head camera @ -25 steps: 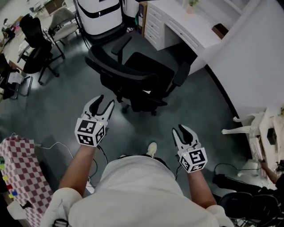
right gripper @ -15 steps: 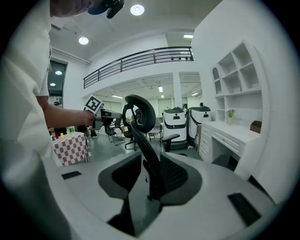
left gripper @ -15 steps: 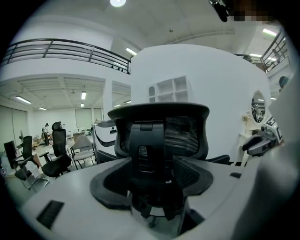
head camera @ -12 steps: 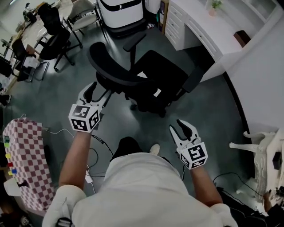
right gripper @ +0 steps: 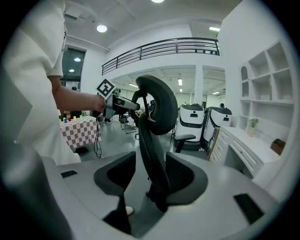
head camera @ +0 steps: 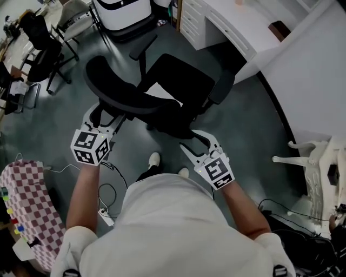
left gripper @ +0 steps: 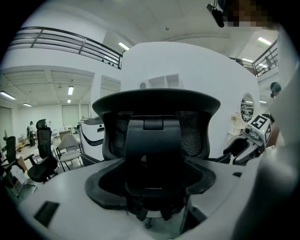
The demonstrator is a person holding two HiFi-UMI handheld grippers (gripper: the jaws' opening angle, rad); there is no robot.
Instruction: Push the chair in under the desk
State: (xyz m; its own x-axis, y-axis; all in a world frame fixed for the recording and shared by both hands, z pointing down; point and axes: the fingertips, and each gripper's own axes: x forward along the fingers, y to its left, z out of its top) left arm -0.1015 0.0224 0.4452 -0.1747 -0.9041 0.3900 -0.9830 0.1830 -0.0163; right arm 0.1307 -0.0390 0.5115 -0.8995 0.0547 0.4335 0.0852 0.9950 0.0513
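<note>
A black office chair (head camera: 162,86) stands on the grey floor, its seat turned toward the white desk (head camera: 227,24) at the top right. My left gripper (head camera: 105,117) is at the left end of the curved backrest (head camera: 121,93). In the left gripper view the chair back (left gripper: 154,126) fills the space ahead of my left gripper (left gripper: 152,183). My right gripper (head camera: 190,139) is at the chair's near right side, and the backrest's edge (right gripper: 157,108) runs between its jaws (right gripper: 157,182). Both sets of jaws have just been opening and stand wide, with the pads off the chair.
Another black chair (head camera: 40,38) and a white machine (head camera: 121,13) stand at the back left. A red-checked box (head camera: 21,200) is at my lower left, with cables (head camera: 102,186) on the floor. A white wall (head camera: 308,81) and a white ornate chair (head camera: 311,162) are on the right.
Both grippers have moved forward up to the chair's back, the right one further and turned inward. Their jaws have spread wider. The person's feet have stepped closer to the chair.
</note>
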